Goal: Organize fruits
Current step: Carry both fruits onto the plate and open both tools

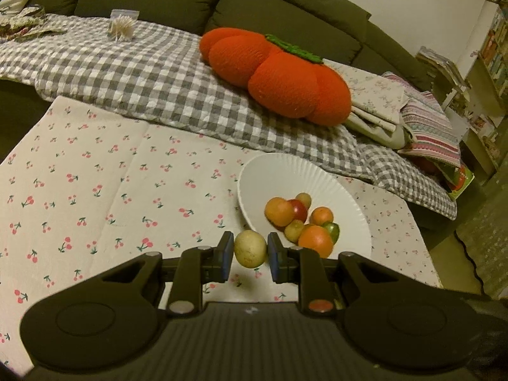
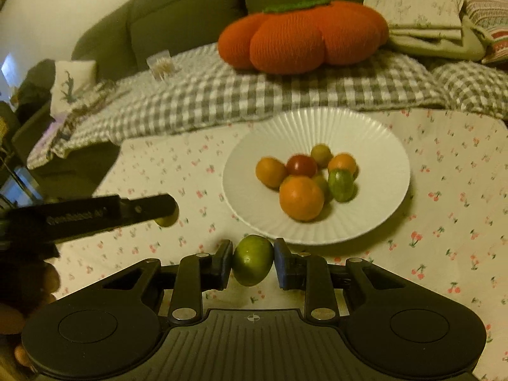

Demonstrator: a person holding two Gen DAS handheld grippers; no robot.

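Note:
My left gripper (image 1: 250,254) is shut on a pale yellow-green fruit (image 1: 250,249), held just above the cherry-print cloth beside the near-left rim of the white ribbed plate (image 1: 279,168). Several fruits lie in the plate, among them an orange (image 1: 315,240) and a red one (image 1: 298,209). In the right wrist view my right gripper (image 2: 252,262) is shut on a green fruit (image 2: 253,263), off the cloth in front of the plate's (image 2: 374,133) near rim. The left gripper's finger (image 2: 95,214) reaches in from the left there, with its yellow fruit (image 2: 165,220) mostly hidden behind it.
The table wears a cherry-print cloth (image 1: 111,190). Behind it runs a sofa with a grey checked blanket (image 1: 143,73), an orange pumpkin cushion (image 1: 276,76), folded linens (image 1: 412,117) and a small clear bag (image 1: 122,25). A hand (image 2: 28,301) shows at the lower left of the right wrist view.

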